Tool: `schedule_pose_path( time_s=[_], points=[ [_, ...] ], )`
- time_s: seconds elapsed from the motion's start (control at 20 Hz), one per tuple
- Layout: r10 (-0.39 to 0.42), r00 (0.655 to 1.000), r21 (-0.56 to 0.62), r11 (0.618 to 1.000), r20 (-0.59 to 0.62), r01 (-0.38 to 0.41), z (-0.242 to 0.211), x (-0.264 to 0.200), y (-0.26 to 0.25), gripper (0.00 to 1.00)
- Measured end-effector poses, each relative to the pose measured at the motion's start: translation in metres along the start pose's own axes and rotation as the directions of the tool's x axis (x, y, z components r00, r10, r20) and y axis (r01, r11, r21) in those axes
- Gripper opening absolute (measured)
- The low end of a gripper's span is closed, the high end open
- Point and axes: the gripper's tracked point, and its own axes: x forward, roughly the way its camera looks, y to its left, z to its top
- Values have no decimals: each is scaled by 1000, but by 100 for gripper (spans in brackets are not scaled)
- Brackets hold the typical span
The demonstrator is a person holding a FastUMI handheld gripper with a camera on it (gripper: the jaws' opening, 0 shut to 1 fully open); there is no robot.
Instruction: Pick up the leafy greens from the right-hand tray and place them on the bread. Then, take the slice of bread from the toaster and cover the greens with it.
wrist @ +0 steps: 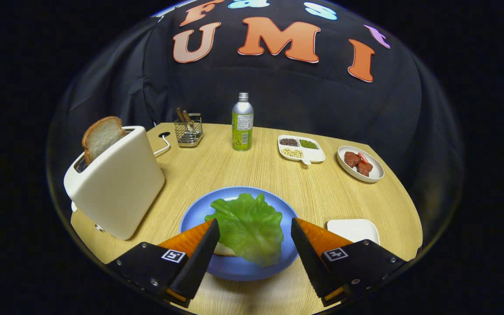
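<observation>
Now claw point(255, 229) wide, gripping nothing, fingers flanking greens point(247, 227). Greens lie over bread point(225, 250) on blue plate point(199, 214). Second slice point(101, 136) stands in toaster point(118, 183), beyond left finger.

The round light-wood table point(217, 170) carries a cream toaster point(114, 183) at its left edge, a wire utensil caddy point(188, 131) and a green-labelled metal bottle point(243, 124) at the far edge, a white divided dish point(301, 149) and a white oval plate point(360, 164) toward the far right, a round blue plate point(195, 214) near the front edge, and a white square tray point(353, 229) at the front right.
</observation>
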Motion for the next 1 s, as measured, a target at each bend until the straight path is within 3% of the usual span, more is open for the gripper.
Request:
schedule_pose_path(
  time_s=[0.25, 1.0],
  points=[
    [-8, 996, -50, 999, 87, 12, 45, -15, 28, 98],
    [141, 956, -8, 990, 256, -144, 160, -36, 165, 99]
  ],
)
